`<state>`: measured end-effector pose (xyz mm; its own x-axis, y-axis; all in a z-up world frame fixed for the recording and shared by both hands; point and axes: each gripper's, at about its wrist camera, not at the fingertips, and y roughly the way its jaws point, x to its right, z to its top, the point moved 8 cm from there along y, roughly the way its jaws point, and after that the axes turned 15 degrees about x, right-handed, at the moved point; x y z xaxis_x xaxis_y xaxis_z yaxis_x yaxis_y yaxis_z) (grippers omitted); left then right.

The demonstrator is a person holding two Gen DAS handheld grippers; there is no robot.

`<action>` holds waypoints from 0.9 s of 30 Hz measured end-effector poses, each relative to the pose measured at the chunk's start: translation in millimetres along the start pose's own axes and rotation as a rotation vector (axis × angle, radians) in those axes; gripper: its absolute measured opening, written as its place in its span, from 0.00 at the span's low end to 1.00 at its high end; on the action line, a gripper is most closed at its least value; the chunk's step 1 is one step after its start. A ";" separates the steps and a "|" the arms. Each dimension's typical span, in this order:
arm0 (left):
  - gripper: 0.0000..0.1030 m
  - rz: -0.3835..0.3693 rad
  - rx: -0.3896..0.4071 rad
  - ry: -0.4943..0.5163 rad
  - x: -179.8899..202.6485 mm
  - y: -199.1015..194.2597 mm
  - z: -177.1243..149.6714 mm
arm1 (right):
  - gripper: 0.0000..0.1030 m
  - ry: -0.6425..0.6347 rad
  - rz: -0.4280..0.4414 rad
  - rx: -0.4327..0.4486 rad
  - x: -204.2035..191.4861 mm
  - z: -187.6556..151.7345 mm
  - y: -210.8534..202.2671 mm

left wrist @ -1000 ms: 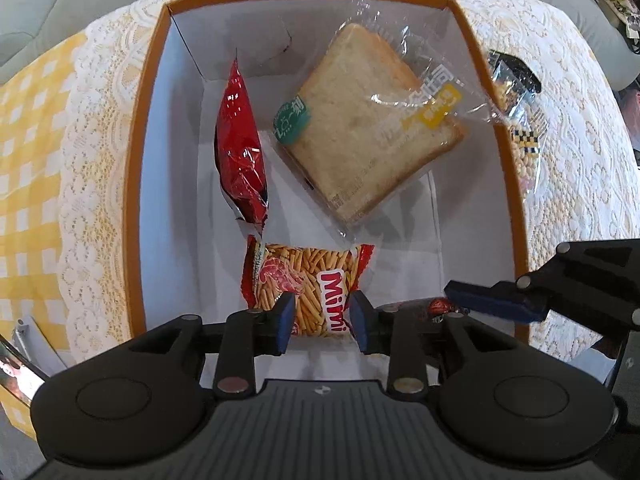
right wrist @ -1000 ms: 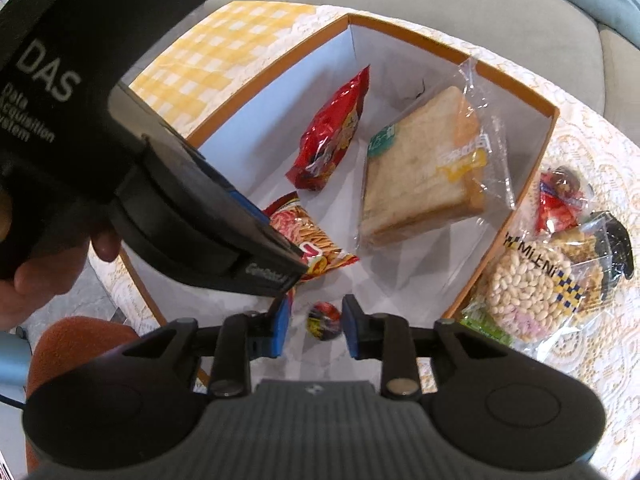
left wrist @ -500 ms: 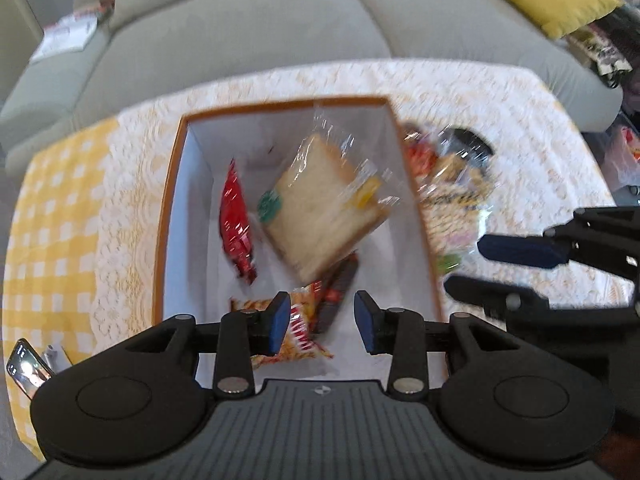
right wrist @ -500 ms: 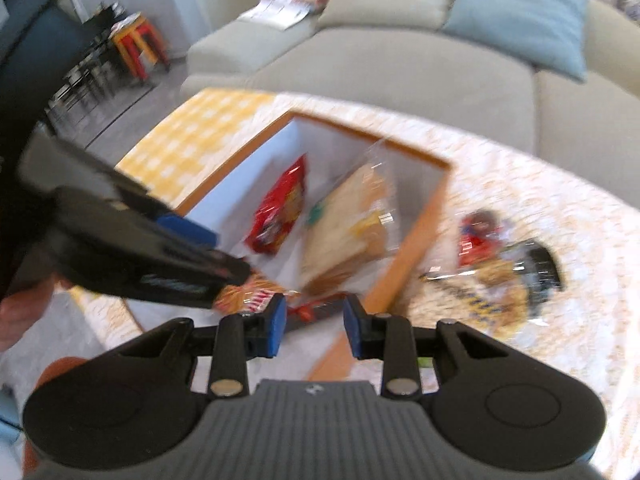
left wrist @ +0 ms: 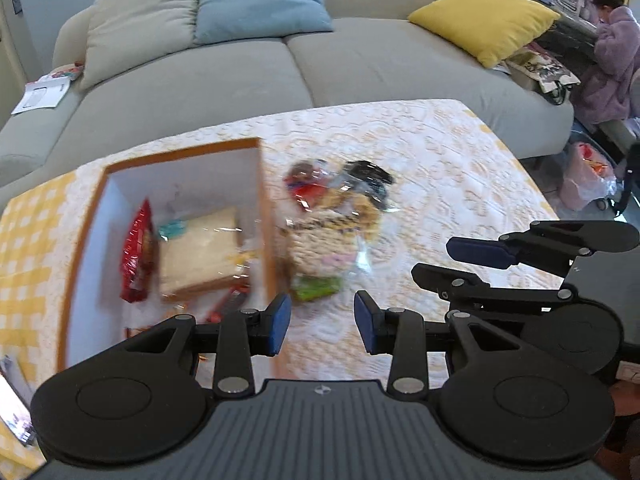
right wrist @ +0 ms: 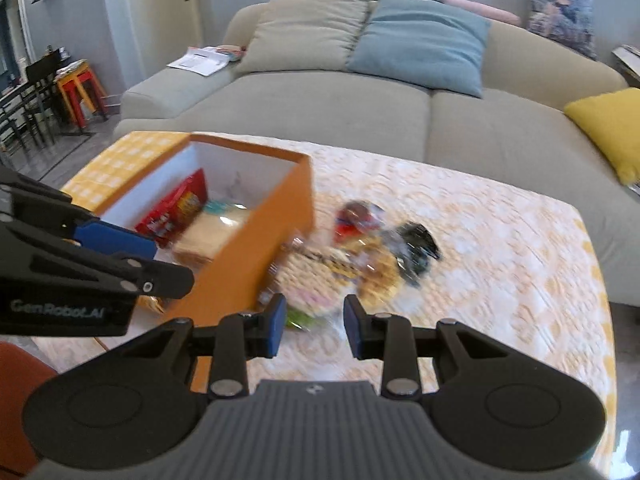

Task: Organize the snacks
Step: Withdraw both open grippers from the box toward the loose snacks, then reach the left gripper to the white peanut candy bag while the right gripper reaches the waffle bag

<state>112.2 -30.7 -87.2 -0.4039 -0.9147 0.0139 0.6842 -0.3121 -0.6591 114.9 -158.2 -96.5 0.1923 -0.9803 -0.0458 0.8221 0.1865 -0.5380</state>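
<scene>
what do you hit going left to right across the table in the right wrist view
left gripper → orange box → clear bag of snacks beside the box → bare lace tablecloth

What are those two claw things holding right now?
Nothing. The left gripper and the right gripper are both open and empty, above the table beside the orange box.

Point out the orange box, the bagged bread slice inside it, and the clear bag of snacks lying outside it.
orange box (right wrist: 256, 256): right wrist view, outer side wall.
bagged bread slice (left wrist: 200, 252): left wrist view, flat face.
clear bag of snacks (left wrist: 332, 240): left wrist view, middle.
</scene>
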 end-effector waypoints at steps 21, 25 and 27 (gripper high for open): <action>0.51 0.097 0.000 0.165 46.0 30.3 -40.6 | 0.30 0.124 -0.038 0.002 55.0 -69.5 -15.2; 0.53 0.103 -0.003 0.185 52.8 46.5 -33.9 | 0.31 0.150 -0.040 -0.009 64.1 -73.1 -6.1; 0.57 0.111 0.006 0.216 57.4 55.1 -29.4 | 0.32 0.160 -0.036 -0.016 69.4 -74.3 -0.4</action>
<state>108.8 -92.9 -144.8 -0.4467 -0.8672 -0.2200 0.7349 -0.2154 -0.6431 88.1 -231.2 -162.1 0.0744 -0.9844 -0.1593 0.8181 0.1516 -0.5547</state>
